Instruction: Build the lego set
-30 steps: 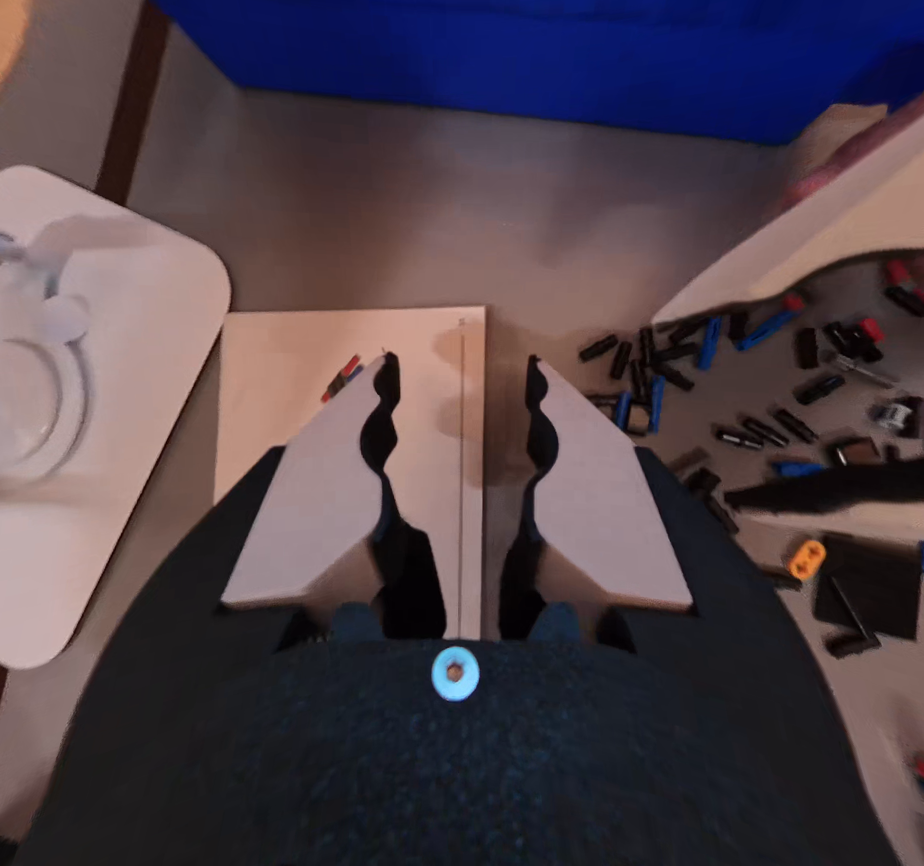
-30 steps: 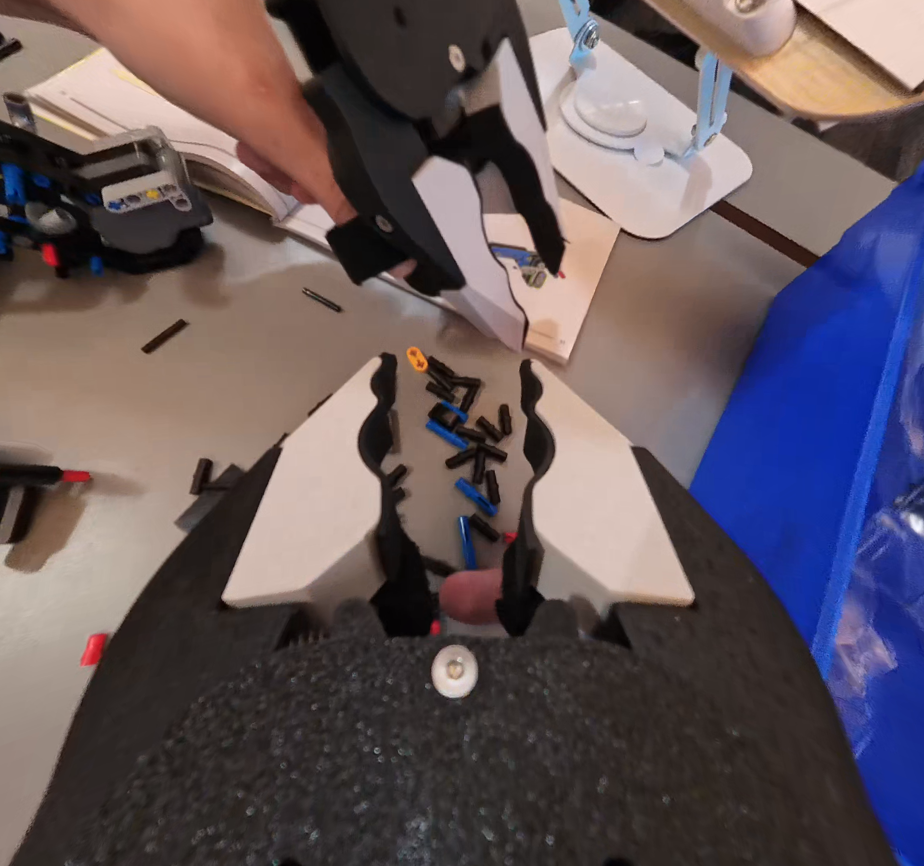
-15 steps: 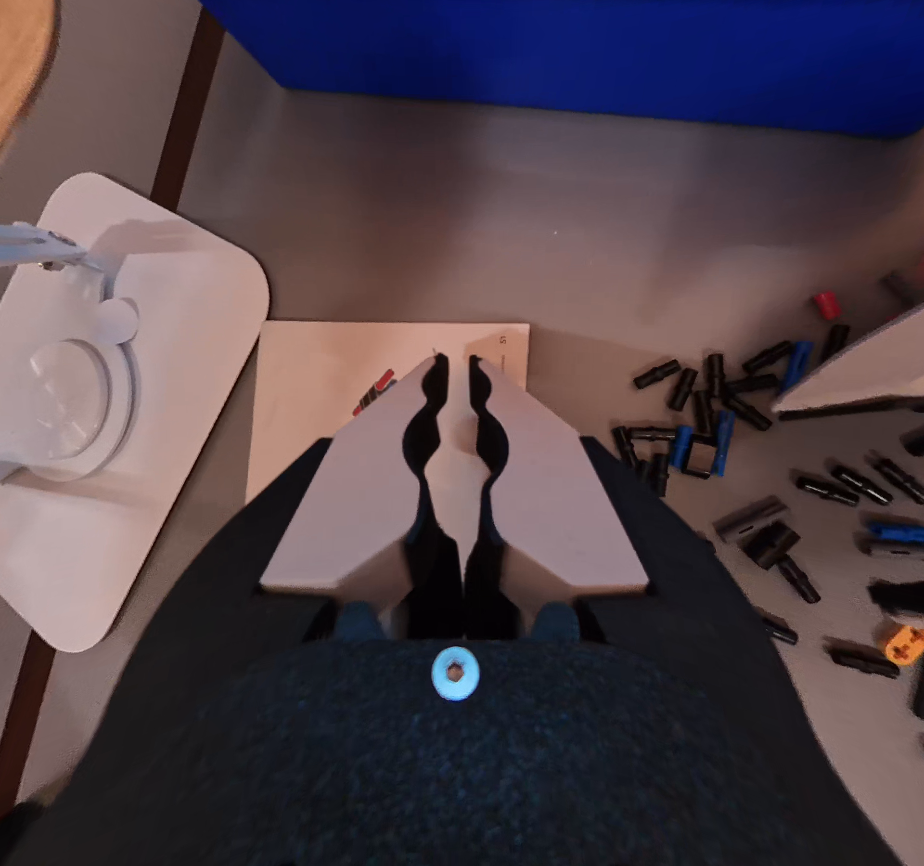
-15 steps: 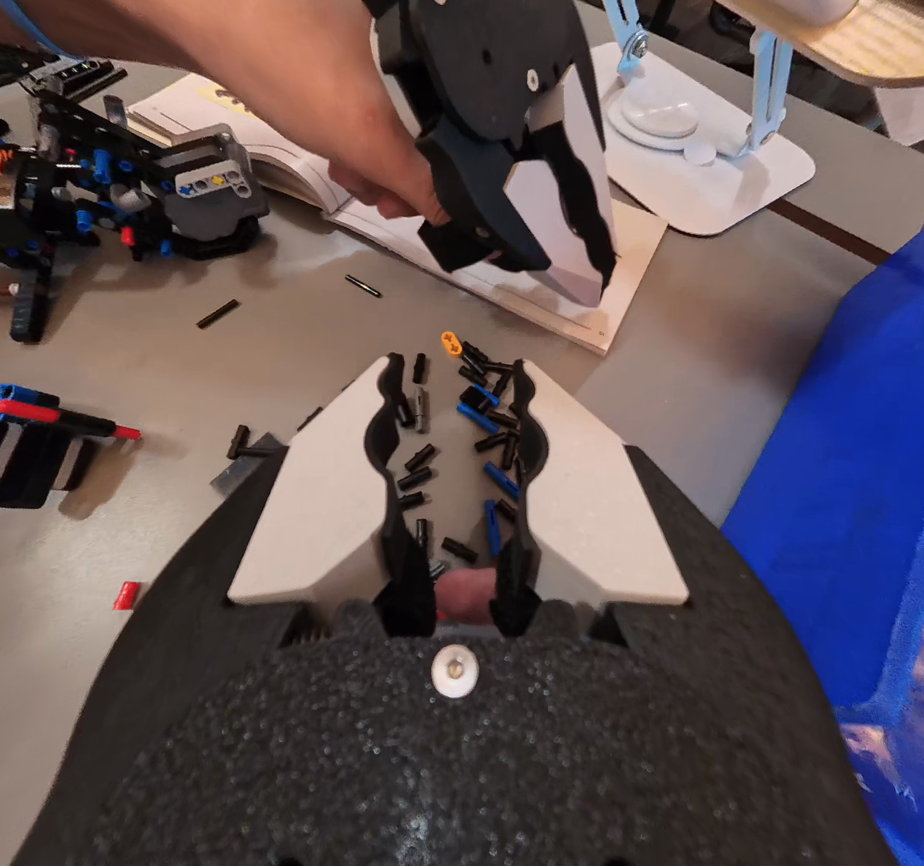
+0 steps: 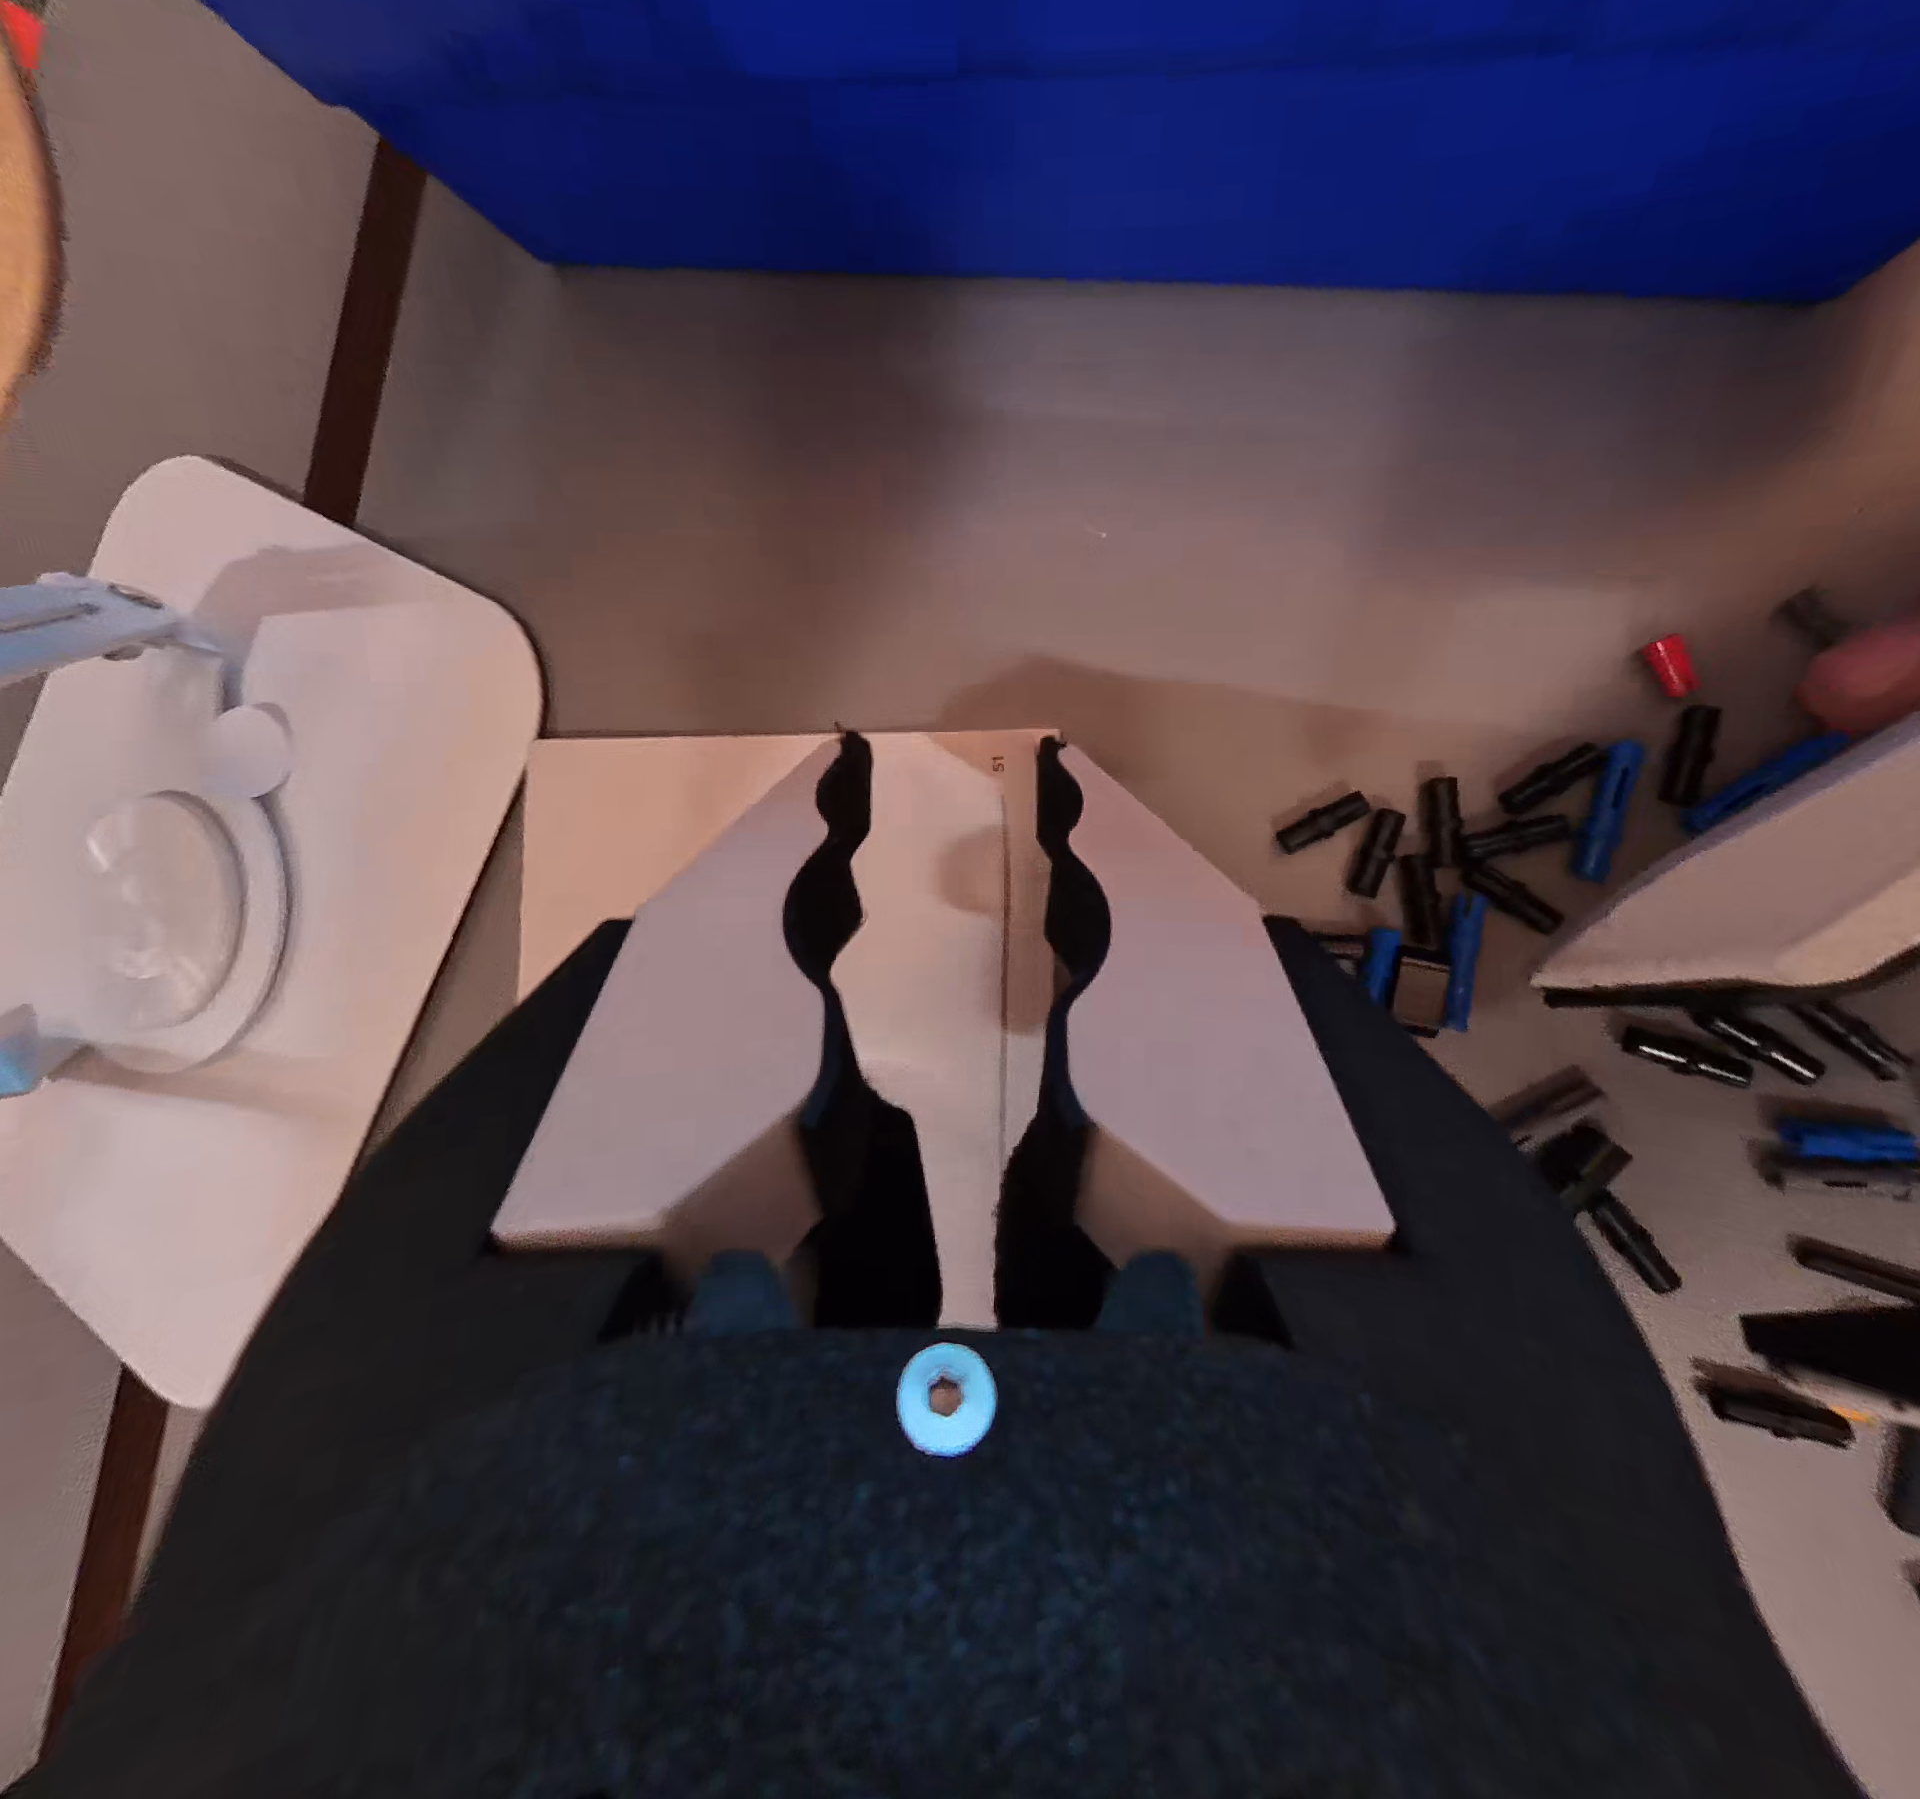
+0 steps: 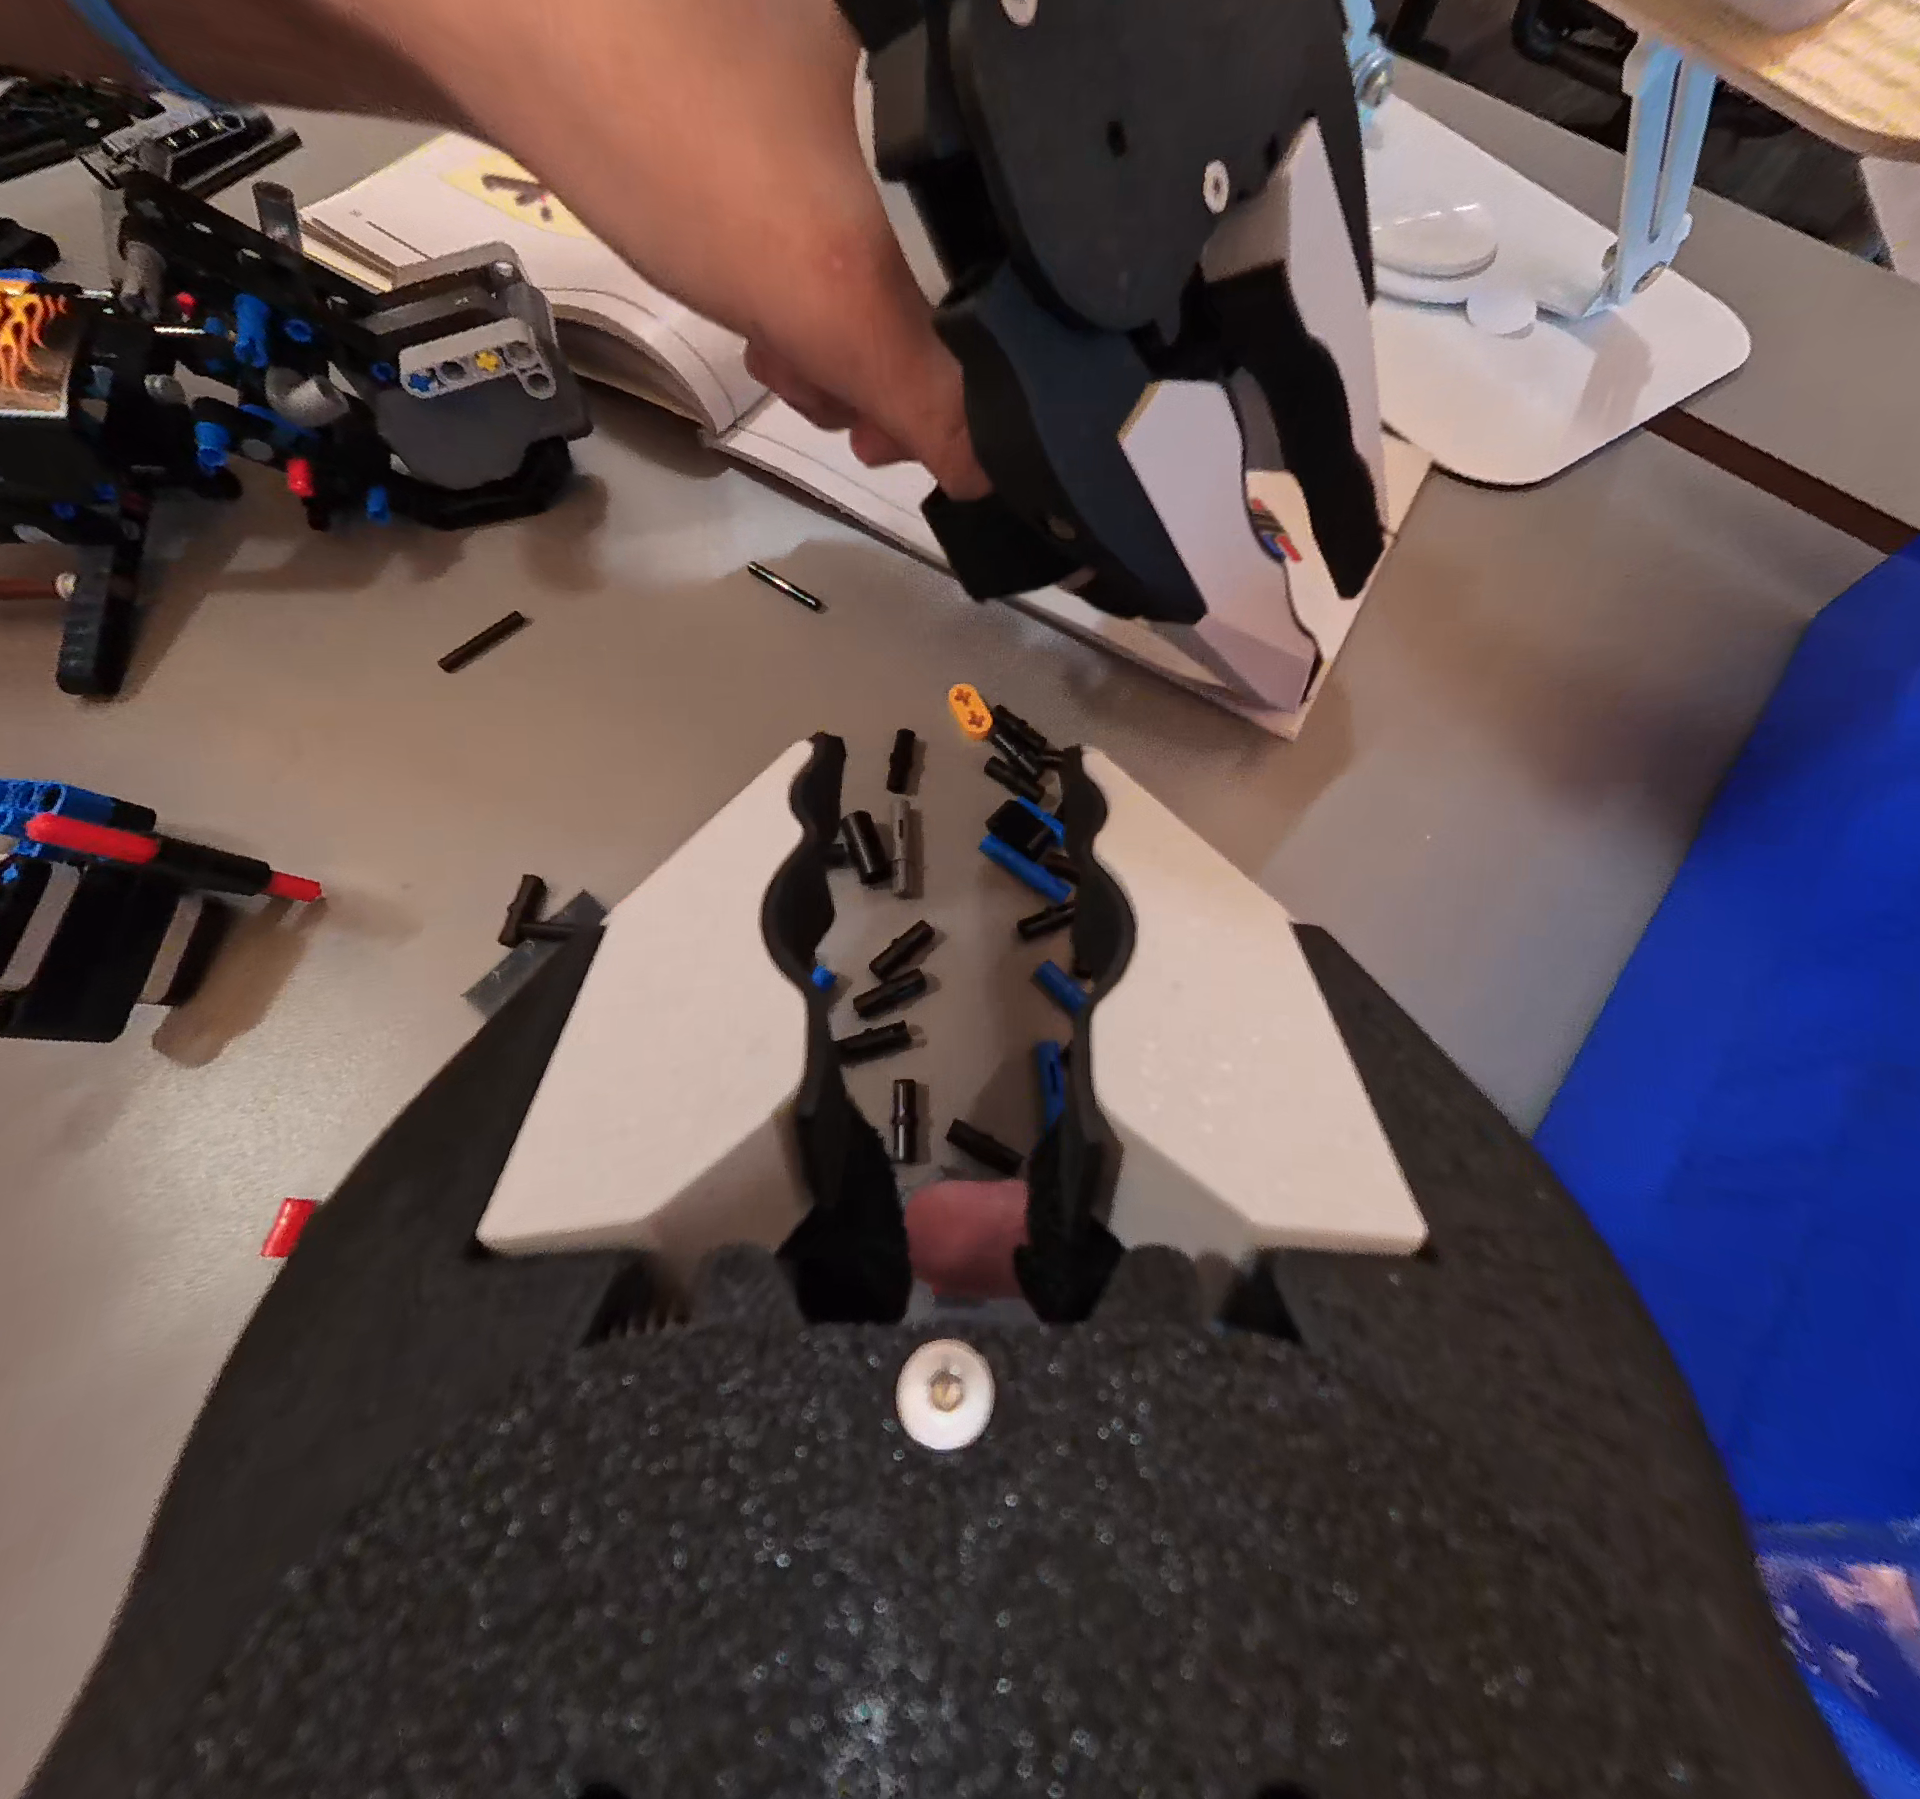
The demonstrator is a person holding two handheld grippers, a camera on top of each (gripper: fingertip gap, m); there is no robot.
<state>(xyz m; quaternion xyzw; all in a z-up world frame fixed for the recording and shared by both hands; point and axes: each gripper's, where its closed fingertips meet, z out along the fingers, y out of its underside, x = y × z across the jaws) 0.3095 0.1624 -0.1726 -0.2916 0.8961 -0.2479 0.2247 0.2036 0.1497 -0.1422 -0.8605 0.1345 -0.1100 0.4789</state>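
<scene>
Loose black and blue pins (image 6: 899, 980) lie scattered on the grey table, with an orange connector (image 6: 971, 710) at their far end. My right gripper (image 6: 951, 752) is open and empty, hovering over the pins, which show between its fingers. My left gripper (image 5: 951, 747) is open and empty above the corner of the open instruction booklet (image 5: 644, 814). It also shows in the right wrist view (image 6: 1309, 606), held by a hand just beyond the pins. The pins (image 5: 1455, 845) lie to its right. A partly built black model (image 6: 260, 378) stands at the far left.
A second black sub-assembly with a red-tipped axle (image 6: 104, 918) lies at the left edge. A white lamp base (image 5: 260, 866) stands left of the booklet. A blue bin (image 6: 1766, 1022) walls off the right side. Single black axles (image 6: 483, 641) and a red piece (image 6: 286, 1227) lie apart. About 6 cm separates my right fingertips from the orange connector (image 6: 971, 710).
My left gripper closed almost fully half a second ago and has opened again, still over the booklet corner. My right gripper stayed open and shifted slightly over the pins.
</scene>
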